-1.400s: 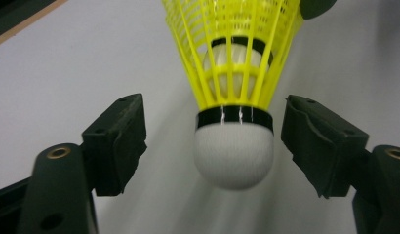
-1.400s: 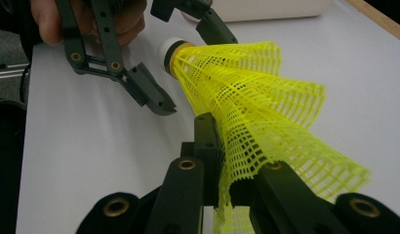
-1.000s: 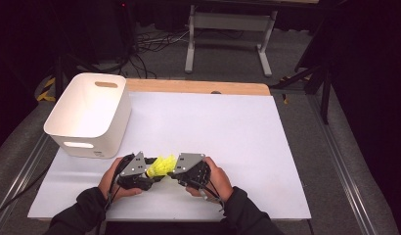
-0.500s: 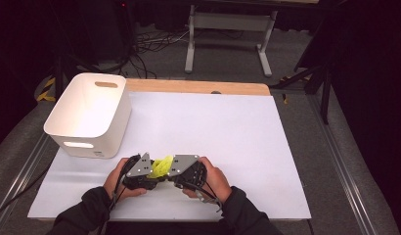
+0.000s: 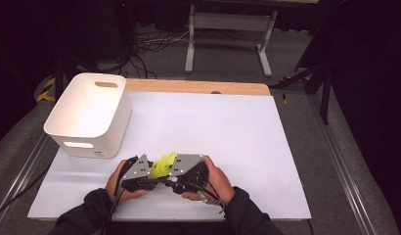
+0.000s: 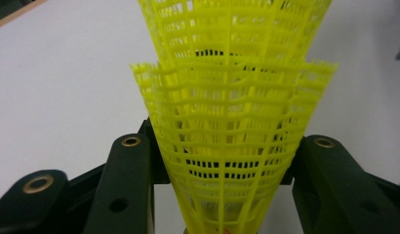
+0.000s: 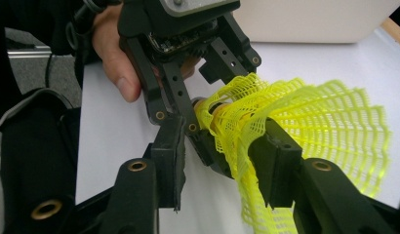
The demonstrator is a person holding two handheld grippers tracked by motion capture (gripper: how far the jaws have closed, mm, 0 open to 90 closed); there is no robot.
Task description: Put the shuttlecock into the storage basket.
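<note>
**Two yellow shuttlecocks nested between the tongs**

The left tongs (image 5: 152, 177) were clamped tight on the narrow end of a yellow mesh shuttlecock (image 6: 227, 161), whose skirt rose straight up between the two black jaws; a second yellow shuttlecock (image 6: 232, 29) sat nested in the first, its skirt flaring above. The right tongs (image 7: 220, 165) faced them from close by. Their jaws had just been opening and stood apart on either side of the yellow skirts (image 7: 295, 122), one jaw still brushing the mesh, the other clear of it. In the right gripper view the left tongs (image 7: 208, 124) could be seen gripping the cork ends, a hand (image 7: 115, 53) behind them.

From above, both hands held the tools together near the front edge of the white table (image 5: 213, 127), the yellow bundle (image 5: 163, 165) between them. A white bin (image 5: 88, 115) stood well apart at the far left. No writing or label could be read on anything.
</note>
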